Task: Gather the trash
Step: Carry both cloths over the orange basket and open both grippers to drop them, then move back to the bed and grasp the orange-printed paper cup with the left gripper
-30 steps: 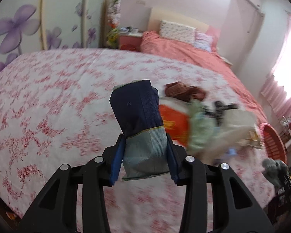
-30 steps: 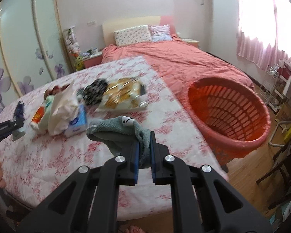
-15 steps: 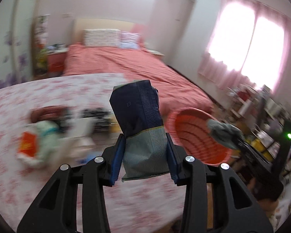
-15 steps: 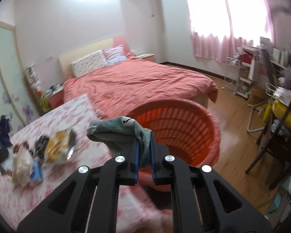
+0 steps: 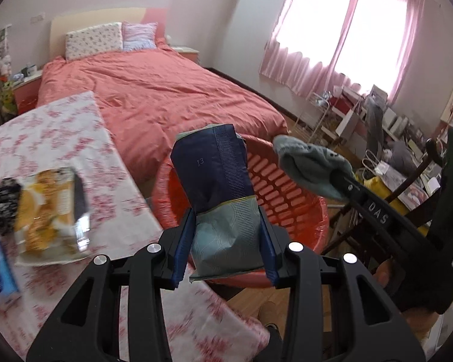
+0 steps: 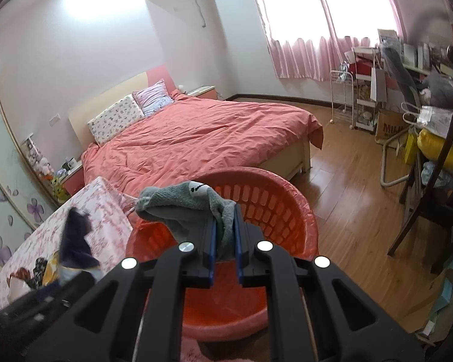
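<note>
- Left gripper (image 5: 225,249) had its jaws pinching one dark blue packet (image 5: 216,175) by its pale green lower end, both blue pads pressed against its sides.
- The packet stood upright between the pads, long axis running away from the camera and up, navy end tilted a little left, right above the near rim of the one red basket (image 5: 287,199).
- Right gripper (image 6: 225,242) had its jaws almost pressed together, nipping one grey cloth (image 6: 181,208) at its bunched end.
- That cloth lay out sideways, long axis pointing left from the jaws, its free end drooping over the left rim of the basket (image 6: 287,208), with a small stitched face on top.
- In the left wrist view the same cloth (image 5: 311,166) hung over the far right rim of the basket, stretched left from the right gripper (image 5: 344,185).
- The basket sat on the wooden floor, just beside the edge of the floral-covered bench (image 5: 60,138).
- On the bench, left of the basket: one yellow snack bag (image 5: 45,211), one black patterned item (image 5: 1,202) beside it, one blue-and-white pack (image 5: 3,274) nearer the camera.
- Behind the basket, one bed (image 5: 154,90) with two pillows.
</note>
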Tool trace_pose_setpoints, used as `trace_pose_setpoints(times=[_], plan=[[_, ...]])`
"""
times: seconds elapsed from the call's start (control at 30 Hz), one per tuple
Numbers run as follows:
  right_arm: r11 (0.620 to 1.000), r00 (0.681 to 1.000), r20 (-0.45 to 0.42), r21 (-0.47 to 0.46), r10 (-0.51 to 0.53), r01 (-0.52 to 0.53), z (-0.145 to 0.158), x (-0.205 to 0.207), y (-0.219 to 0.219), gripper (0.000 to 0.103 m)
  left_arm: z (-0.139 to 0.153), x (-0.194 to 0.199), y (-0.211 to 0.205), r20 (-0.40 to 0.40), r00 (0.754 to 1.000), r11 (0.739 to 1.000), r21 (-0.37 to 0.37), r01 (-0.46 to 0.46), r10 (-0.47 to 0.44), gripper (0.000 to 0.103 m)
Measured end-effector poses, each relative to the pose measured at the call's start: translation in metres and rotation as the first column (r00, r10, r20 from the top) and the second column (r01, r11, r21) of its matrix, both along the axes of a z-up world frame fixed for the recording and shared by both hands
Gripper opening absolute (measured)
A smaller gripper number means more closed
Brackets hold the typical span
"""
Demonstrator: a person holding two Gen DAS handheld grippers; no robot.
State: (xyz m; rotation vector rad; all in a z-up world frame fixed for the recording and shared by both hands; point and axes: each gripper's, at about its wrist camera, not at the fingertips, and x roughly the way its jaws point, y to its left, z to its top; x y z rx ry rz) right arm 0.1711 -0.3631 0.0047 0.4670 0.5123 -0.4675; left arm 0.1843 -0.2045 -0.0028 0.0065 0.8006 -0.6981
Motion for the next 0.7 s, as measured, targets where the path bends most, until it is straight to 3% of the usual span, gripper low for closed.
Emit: trace_pose_setpoints(times=[0.17, 0.27, 0.43, 0.7], plan=[[0.998, 1.000, -0.011, 0.052, 0.019, -0.019, -0.018, 0.016, -0.021, 0.025, -0.015, 0.008, -0.027, -0.033, 0.999, 0.999, 0.044, 0.020, -0.019, 0.045], [0.998, 1.000, -0.021, 0.054, 0.020, -0.019, -0.024, 0.020, -0.025, 0.036, -0.023, 0.009, -0.030, -0.048, 0.999, 0.998, 0.067, 0.013, -0.010, 0.058], [1.000, 0.999, -0.033, 0.030, 0.007, -0.006, -0.025, 0.015, -0.024, 0.048, -0.027, 0.008, -0.023, -0.070, 0.997, 0.997, 0.079, -0.006, 0.011, 0.060], [0.999, 0.997, -0.058, -0.023, 0.043, -0.044, -0.011, 0.001, 0.010, 0.051, -0.007, -0.014, 0.025, 0.009, 0.996, 0.990, 0.105, -0.091, 0.090, 0.066]])
